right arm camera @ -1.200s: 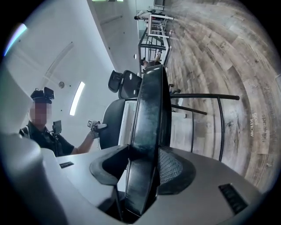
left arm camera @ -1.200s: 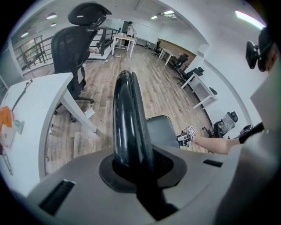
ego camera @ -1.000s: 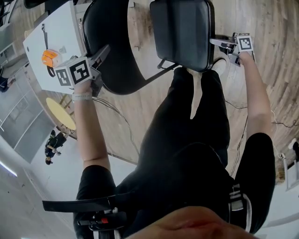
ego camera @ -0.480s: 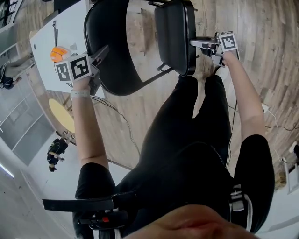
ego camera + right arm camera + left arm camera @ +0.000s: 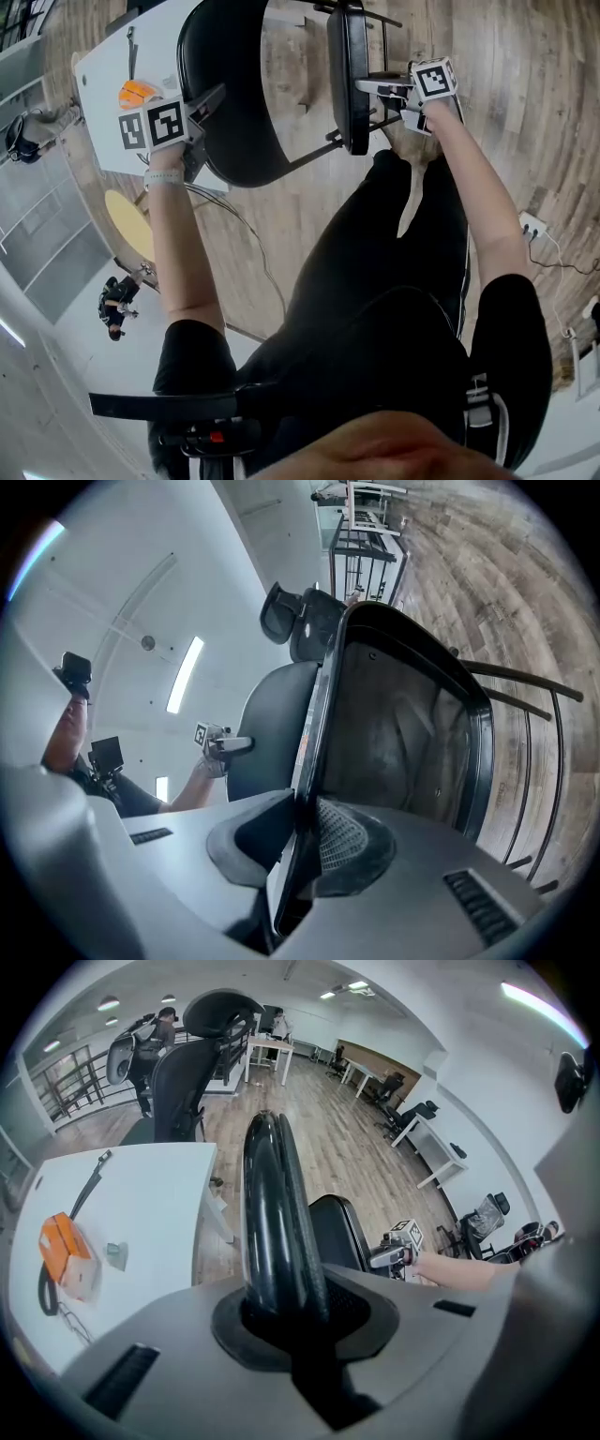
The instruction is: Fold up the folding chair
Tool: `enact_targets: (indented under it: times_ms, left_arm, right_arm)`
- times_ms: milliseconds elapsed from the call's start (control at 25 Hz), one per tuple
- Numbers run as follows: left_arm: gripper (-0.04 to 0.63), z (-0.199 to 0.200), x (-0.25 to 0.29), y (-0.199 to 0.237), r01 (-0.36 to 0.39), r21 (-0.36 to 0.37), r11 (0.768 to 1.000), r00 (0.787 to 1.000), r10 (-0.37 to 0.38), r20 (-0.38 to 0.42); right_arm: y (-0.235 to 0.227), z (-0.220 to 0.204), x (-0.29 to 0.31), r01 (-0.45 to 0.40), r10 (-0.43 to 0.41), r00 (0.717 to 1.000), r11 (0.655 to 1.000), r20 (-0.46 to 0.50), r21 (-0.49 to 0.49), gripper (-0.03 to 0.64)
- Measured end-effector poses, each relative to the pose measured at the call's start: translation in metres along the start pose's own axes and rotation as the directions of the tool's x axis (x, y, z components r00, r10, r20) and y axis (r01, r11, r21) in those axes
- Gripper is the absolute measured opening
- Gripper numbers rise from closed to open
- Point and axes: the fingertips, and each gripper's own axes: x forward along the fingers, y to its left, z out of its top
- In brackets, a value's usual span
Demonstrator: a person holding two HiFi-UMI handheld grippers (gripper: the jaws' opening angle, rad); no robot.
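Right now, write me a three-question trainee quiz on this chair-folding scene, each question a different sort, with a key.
1. Multiple choice: the left gripper is clamped on A) the backrest, B) a broom handle, C) a door handle.
2. True or false: the seat lies flat, ready to sit on.
3. Which gripper holds the seat's edge?
Key: 1 A. 2 False; it stands tipped up, nearly on edge. 3 The right gripper; its jaws have just been closing, with the seat's edge between them.
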Motion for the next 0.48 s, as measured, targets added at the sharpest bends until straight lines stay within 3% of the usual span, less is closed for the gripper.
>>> enact_targets:
  times_ms: [240, 480]
  left_arm:
    - [0.054, -0.002, -0.009, 0.017, -0.006, -0.009, 1.000, 1.000, 0.006, 0.011]
    - [0.054, -0.002, -0.020, 0.035, -0.016, -0.013, 1.000, 1.000, 0.017, 0.012]
  right_arm:
    - [0.005, 0.001, 0.045, 0.014, -0.014, 1.000, 0.999, 0.005, 0.036, 0.058]
    - [-0.005, 0.005, 0.084, 0.117, -0.117, 0.993, 0.993, -0.023, -0.014, 0.052]
